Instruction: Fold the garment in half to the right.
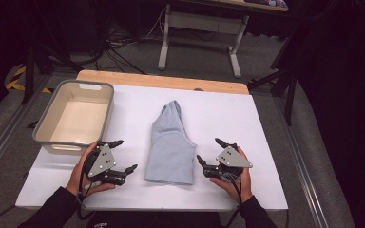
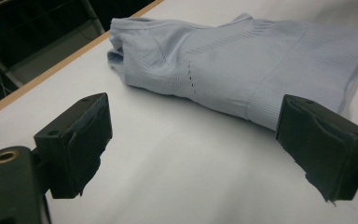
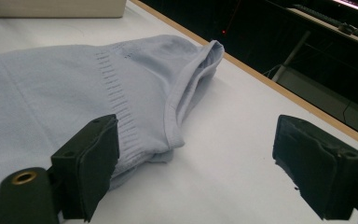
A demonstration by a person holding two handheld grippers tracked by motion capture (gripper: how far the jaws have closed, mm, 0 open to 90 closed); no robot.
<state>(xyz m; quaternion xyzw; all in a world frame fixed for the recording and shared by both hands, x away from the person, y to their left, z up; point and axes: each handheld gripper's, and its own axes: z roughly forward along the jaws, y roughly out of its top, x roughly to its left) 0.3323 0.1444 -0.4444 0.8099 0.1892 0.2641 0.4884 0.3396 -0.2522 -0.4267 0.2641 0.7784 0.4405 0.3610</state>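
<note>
The folded pale-blue garment lay mid-table, the bin waiting at ten o'clock. The left gripper flanked it at nine, the right gripper at three, both spread empty, seemingly poised for a two-sided pickup.

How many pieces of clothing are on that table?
1: a folded light-blue knit garment lies mid-table on the white sheet, right of the beige plastic tub. Nothing seems hidden.

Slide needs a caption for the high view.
Two open grippers, left and right, flank a folded light-blue garment on a white table beside a beige bin.
</note>
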